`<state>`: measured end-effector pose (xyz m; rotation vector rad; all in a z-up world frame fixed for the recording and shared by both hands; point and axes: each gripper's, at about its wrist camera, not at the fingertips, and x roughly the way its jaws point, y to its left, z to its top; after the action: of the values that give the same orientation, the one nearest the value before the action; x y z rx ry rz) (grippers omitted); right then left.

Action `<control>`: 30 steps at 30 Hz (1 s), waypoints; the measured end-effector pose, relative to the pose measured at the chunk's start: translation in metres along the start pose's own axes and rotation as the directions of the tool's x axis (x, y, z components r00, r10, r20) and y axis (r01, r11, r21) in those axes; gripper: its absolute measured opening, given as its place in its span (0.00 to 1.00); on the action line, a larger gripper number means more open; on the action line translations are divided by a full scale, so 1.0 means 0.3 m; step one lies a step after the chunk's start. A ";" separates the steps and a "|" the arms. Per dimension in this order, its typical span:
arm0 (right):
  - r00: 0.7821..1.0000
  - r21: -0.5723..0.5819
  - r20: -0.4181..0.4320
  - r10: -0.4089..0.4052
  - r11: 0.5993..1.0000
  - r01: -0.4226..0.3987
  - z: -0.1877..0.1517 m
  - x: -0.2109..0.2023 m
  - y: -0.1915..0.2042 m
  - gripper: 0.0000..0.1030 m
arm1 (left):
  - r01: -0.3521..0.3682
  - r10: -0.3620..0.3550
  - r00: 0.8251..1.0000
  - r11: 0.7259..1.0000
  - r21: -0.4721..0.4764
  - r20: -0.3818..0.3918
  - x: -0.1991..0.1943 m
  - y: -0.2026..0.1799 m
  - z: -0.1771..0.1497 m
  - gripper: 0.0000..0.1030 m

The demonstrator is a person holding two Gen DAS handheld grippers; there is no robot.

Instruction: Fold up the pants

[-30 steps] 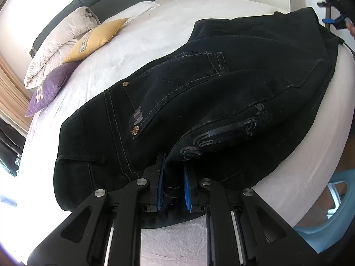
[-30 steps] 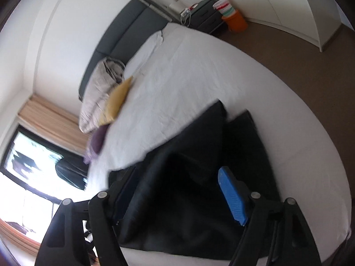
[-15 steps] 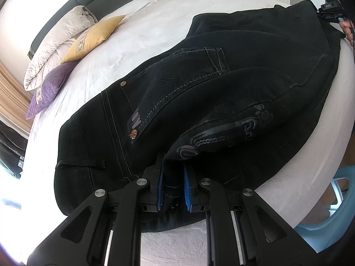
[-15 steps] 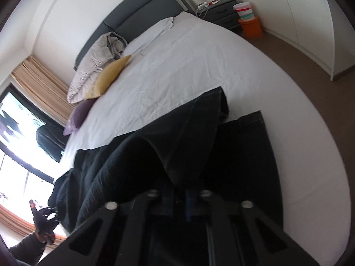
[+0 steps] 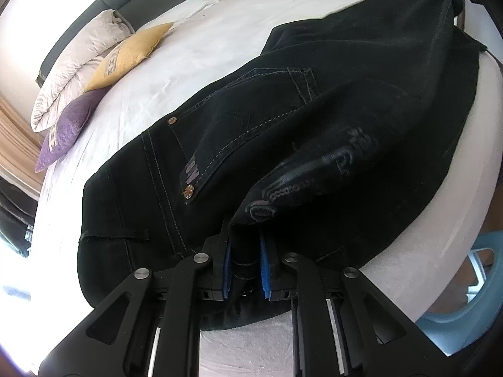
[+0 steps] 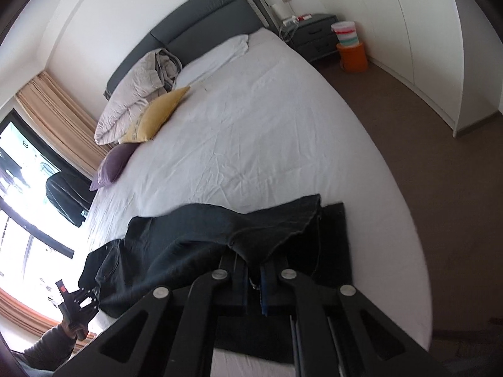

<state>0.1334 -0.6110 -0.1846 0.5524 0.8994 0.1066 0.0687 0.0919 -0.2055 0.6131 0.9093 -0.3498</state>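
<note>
L gripper (image 5: 246, 259): its blue fingers (image 5: 225, 267) are close together w/ a thick fold of the black pants (image 5: 314, 144) pinched between them, right at the waist end. From there the pants run up & away toward 1 o'clock, lying across the white bed (image 5: 204, 50). A back pocket w/ pale stitching sits in the middle, two small copper studs near 10 o'clock of the fingers, & a grey printed patch just above the fingers toward 1 o'clock. The far end of the pants is lifted up at the top right edge of the L view. R gripper (image 6: 253, 278): its fingers (image 6: 263, 286) are also narrow & squeezed on the pants (image 6: 195, 245), holding a bit of the leg end. From that grip the cloth drapes off to 10 o'clock, and a flat dark part lies on the bed (image 6: 251, 125) toward 2 o'clock. In the R view the other gripper (image 6: 77, 303) shows small at 8 o'clock, at the far end of the pants. Farther out on the bed: a purple pillow (image 5: 63, 132), a yellow pillow (image 5: 132, 53) next to it, then a pale bunched-up duvet (image 5: 78, 72) by the dark grey headboard (image 6: 201, 31). Past the bed at 1 o'clock in the R view is a grey nightstand (image 6: 316, 33), w/ an orange bin (image 6: 352, 56) just beside it on the brown floor (image 6: 440, 172), & a striped tub on top of the bin. White closet doors (image 6: 408, 25) stand at 2 o'clock. A window w/ tan curtains (image 6: 59, 125) is off at 9 o'clock. A light blue chair (image 5: 471, 282) peeks in at 4 o'clock in the L view.
</note>
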 end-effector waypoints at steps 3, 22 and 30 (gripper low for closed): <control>0.995 0.005 -0.091 -0.049 0.999 0.050 -0.059 0.028 -0.045 0.06 | 0.016 -0.016 1.000 1.000 0.016 -0.002 -0.004 0.003 0.001 0.10; 0.987 0.140 -0.150 0.057 0.990 -0.036 -0.124 0.037 -0.259 0.19 | 0.075 -0.071 0.996 0.993 0.087 -0.048 0.006 0.030 0.041 0.09; 0.961 0.203 -0.041 0.275 0.944 -0.262 -0.080 0.001 -0.296 0.48 | 0.085 -0.079 0.995 0.992 0.096 -0.064 0.011 0.034 0.052 0.09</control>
<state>0.1029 -0.6770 -0.2409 0.8591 0.9030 0.2882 0.0857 0.0900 -0.1977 0.6808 0.9816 -0.4544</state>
